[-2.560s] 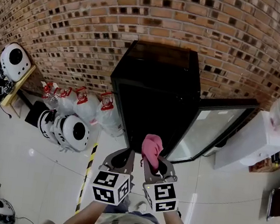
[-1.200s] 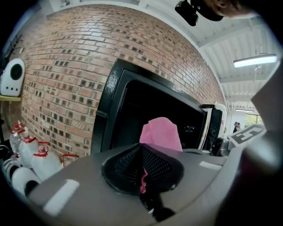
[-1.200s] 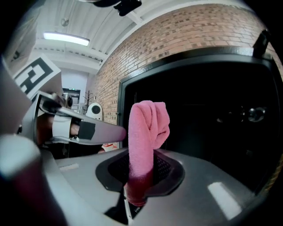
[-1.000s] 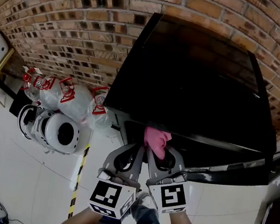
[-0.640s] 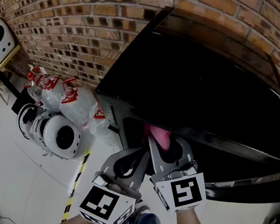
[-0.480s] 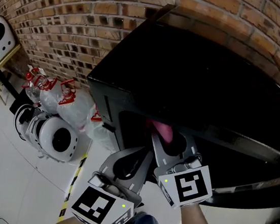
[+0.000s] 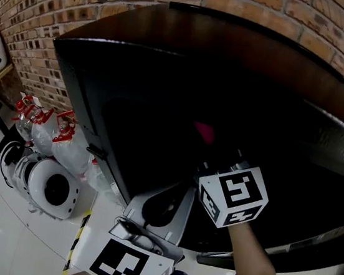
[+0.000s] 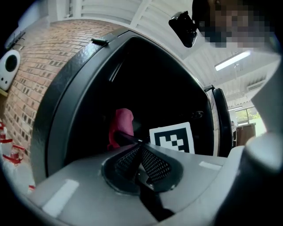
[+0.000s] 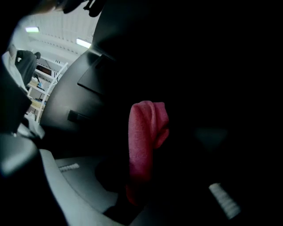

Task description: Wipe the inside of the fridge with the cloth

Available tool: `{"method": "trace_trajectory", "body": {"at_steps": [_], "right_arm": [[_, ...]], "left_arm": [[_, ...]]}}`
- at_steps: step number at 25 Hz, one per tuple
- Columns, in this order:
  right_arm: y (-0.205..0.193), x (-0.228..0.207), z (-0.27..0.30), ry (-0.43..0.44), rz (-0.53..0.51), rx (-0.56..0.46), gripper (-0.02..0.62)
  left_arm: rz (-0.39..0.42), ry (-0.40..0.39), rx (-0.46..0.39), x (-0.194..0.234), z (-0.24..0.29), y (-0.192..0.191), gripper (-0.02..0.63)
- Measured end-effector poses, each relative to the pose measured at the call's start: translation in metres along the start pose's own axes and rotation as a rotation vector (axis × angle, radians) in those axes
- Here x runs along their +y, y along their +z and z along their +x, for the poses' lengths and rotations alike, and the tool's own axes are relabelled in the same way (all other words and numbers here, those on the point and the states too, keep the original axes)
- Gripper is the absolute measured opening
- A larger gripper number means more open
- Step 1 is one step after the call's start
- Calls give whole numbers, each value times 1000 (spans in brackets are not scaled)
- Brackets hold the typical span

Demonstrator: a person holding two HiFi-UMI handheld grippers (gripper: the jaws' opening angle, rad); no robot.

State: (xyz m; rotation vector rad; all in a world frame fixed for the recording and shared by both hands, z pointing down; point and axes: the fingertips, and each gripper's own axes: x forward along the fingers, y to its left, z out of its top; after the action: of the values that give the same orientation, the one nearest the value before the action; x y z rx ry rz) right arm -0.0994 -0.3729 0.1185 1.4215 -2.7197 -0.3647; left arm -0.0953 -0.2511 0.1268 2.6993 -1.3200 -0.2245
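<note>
So the pink cloth (image 9: pixel 146 141) is pinched between the jaws of the right gripper (image 9: pixel 135 194) and held up inside the dark fridge (image 7: pixel 168 70), while the left gripper (image 8: pixel 139 149) is parked just in front of the opening with its jaws squeezed together on nothing at all.

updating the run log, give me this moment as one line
stage: pink cloth inside fridge | right gripper: shut on pink cloth | left gripper: shut, empty, at fridge opening
</note>
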Motion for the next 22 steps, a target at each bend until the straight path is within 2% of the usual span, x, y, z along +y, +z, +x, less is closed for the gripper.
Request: {"method": "trace_trajectory", "body": {"at_steps": [3,7,11,15,20,22], "right_arm": [[-2,-11,13,-20,4,-33,61],[-13,-20,29,-46,-36,-50,61],[-22,-44,39,-73,22,-70,61],[-25,-64,43,-121,-7,-65,61],[-23,-86,27,-254,-112,-43,61],[-22,-95,15,-306,-123,-38,61]], "left_arm": [[14,-5,-20,-2,8,-13,8],[20,6,-91,6,17,-25,8],[28,-9,-134,8,22,-36,8],[71,-8,-158,8,25,-39,8],[78,6,-176,20,20,-43,8],[75,4,-185,21,20,-41,8]]}}
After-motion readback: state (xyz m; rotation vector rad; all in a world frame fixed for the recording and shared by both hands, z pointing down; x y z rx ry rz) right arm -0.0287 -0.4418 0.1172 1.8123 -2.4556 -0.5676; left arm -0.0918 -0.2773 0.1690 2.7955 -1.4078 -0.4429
